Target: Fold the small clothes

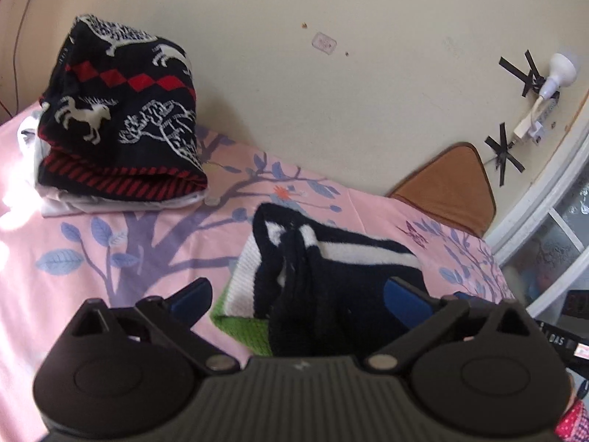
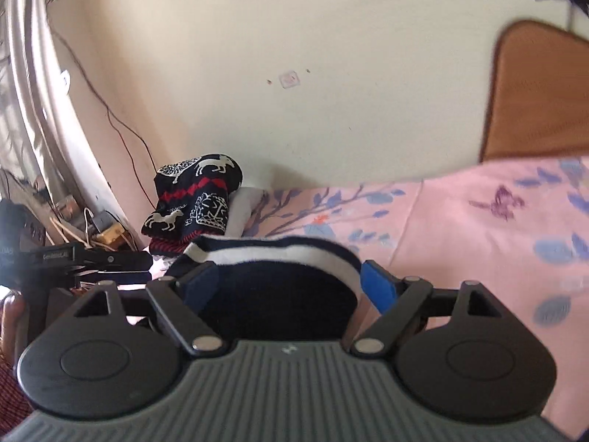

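left wrist view: your left gripper (image 1: 298, 294) and right gripper (image 2: 291, 283) both gape, pads off the striped knit (image 1: 331, 258) lying bunched on the sheet (image 1: 110, 258), while the stack (image 1: 121, 118) sits folded well behind, so this piece looks unfinished.

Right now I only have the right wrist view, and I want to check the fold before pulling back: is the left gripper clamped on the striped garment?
Observer: No. The left gripper is open, its fingers astride the striped garment.
Operator: Anything under that garment?
Observer: Yes, a green knit piece shows beneath its near left edge.
Operator: What is past the brown mat, further right?
Observer: A small white lamp fixed to the wall with black tape.
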Demonstrator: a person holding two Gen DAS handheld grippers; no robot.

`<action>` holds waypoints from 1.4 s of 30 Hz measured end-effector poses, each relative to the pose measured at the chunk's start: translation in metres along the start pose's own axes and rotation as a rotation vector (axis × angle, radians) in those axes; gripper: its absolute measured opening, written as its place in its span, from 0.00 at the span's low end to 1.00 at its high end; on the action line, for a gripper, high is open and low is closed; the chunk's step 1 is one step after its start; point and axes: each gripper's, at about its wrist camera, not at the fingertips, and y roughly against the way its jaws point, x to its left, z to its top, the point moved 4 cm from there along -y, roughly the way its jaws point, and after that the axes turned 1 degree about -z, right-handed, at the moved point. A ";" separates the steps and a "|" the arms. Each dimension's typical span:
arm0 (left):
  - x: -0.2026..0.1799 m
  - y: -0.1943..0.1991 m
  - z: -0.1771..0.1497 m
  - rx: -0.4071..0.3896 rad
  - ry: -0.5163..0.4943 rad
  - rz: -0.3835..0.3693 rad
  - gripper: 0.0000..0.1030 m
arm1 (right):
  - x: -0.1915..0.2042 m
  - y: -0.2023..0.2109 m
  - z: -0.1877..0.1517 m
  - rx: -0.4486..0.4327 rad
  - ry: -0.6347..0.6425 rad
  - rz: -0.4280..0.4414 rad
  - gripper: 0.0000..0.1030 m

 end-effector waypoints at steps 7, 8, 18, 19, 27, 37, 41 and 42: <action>0.020 -0.043 -0.026 0.156 0.161 -0.103 1.00 | -0.015 -0.026 -0.034 0.119 -0.193 0.071 0.84; 0.022 -0.043 -0.027 0.136 0.171 -0.121 1.00 | -0.014 -0.031 -0.036 0.134 -0.201 0.084 0.84; 0.013 -0.049 -0.032 0.058 0.177 -0.119 0.82 | 0.008 -0.077 -0.033 0.153 -0.122 0.048 0.61; 0.016 -0.048 -0.031 0.062 0.201 -0.123 0.67 | 0.010 -0.078 -0.029 0.157 -0.132 0.052 0.57; 0.024 0.051 0.063 -0.223 0.192 -0.178 0.58 | 0.110 -0.078 0.062 0.012 0.127 0.237 0.41; 0.114 0.078 0.214 -0.394 0.210 0.131 0.61 | 0.208 -0.217 0.187 -0.052 0.191 0.452 0.44; 0.191 -0.007 0.212 -0.205 0.353 0.299 0.54 | 0.175 -0.322 0.161 0.180 0.059 0.320 0.47; 0.206 -0.026 0.204 -0.158 0.383 0.327 0.60 | 0.161 -0.347 0.149 0.258 0.021 0.258 0.47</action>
